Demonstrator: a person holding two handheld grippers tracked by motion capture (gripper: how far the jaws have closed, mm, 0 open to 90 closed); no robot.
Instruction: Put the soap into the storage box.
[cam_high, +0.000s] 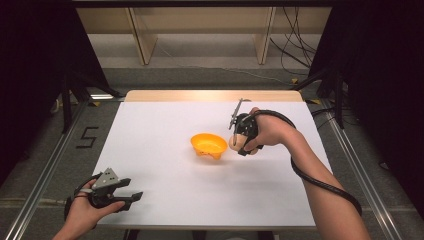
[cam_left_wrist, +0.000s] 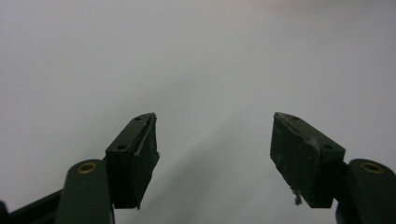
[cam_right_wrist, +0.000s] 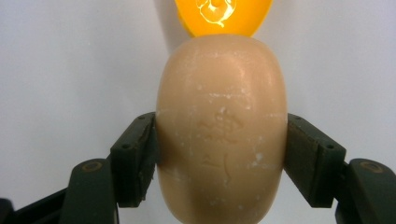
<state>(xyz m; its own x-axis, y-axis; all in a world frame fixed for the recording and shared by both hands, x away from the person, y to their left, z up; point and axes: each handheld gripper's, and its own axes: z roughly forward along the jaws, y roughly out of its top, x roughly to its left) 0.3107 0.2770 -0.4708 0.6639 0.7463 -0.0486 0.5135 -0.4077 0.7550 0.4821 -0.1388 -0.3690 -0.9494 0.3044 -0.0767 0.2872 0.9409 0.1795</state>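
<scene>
A white-topped bench (cam_high: 165, 165) with a pale wooden far edge stands on a grey floor (cam_high: 210, 75). Beyond it rise light wooden shelf legs (cam_high: 141, 40) against a pale wall, with black cables (cam_high: 295, 45) trailing down. Dark curtains (cam_high: 30, 75) flank both sides, and metal rails (cam_high: 45, 175) run along the floor.

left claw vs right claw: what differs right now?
The left claw is open with nothing between its pads; the right claw is shut on the tan soap bar. The left claw sits near the table's front edge; the right claw is beside the orange bowl. Both have black jaws.
</scene>
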